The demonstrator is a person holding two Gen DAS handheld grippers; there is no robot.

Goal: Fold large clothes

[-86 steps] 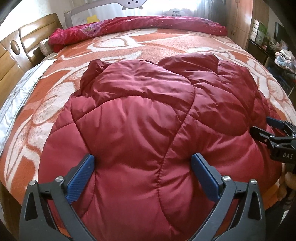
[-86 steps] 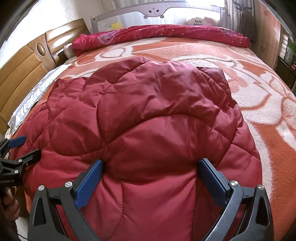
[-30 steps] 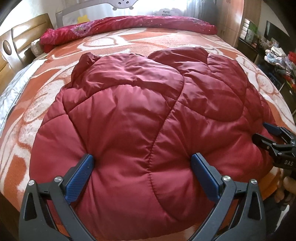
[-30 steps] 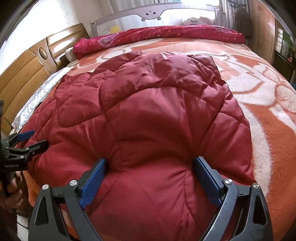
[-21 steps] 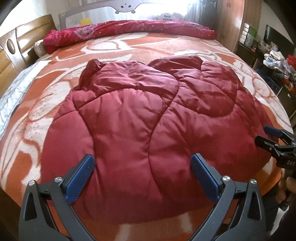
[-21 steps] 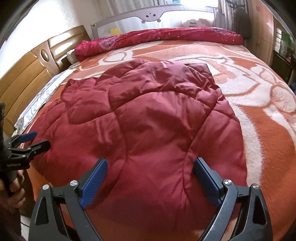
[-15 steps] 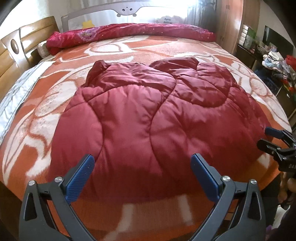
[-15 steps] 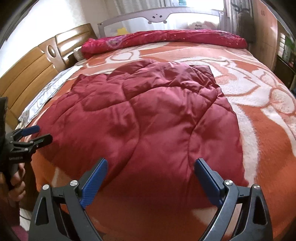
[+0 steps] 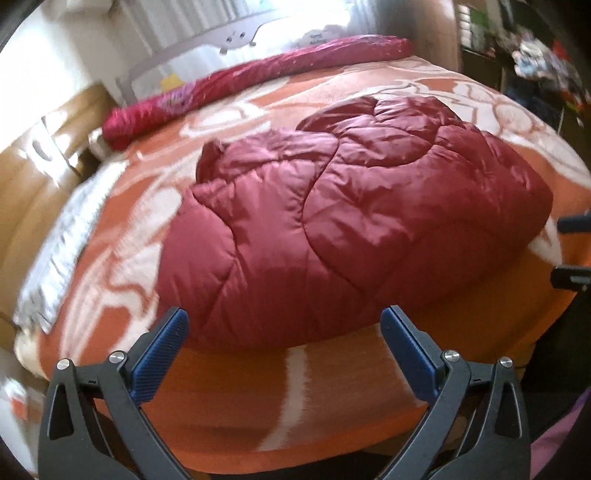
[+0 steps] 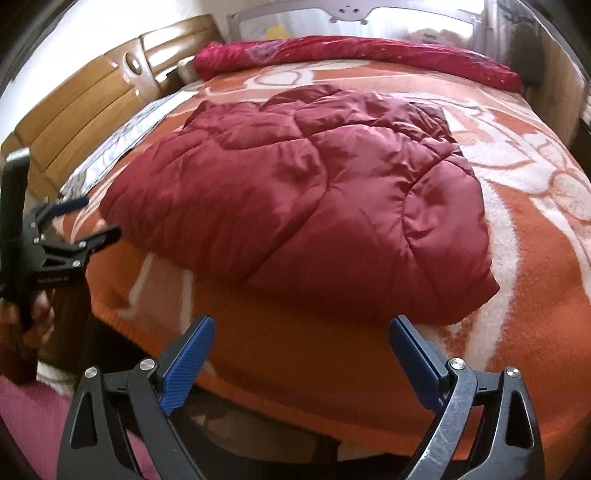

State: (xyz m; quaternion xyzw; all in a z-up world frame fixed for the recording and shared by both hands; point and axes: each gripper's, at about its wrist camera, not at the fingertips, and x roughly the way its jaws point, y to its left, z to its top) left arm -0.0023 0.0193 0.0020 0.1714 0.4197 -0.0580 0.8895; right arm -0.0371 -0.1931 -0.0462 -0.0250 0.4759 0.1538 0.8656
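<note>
A dark red quilted puffer coat point(image 9: 343, 221) lies folded in a thick bundle on the orange and white bed blanket point(image 9: 303, 398); it also shows in the right wrist view point(image 10: 303, 199). My left gripper point(image 9: 284, 325) is open and empty, held back off the coat's near edge, above the bed's front edge. My right gripper point(image 10: 301, 332) is open and empty, also back from the coat. The left gripper shows at the left of the right wrist view point(image 10: 88, 221), open, beside the bed's left corner.
A rolled red quilt point(image 10: 354, 55) lies along the far side under a grey bed rail point(image 10: 354, 14). A wooden headboard point(image 10: 92, 107) stands at the left. A dark shelf with clutter point(image 9: 535, 62) stands right of the bed.
Both grippers have drawn back from the coat toward the bed's front edge. The coat now lies free on the blanket. The left view has swung and tilted.
</note>
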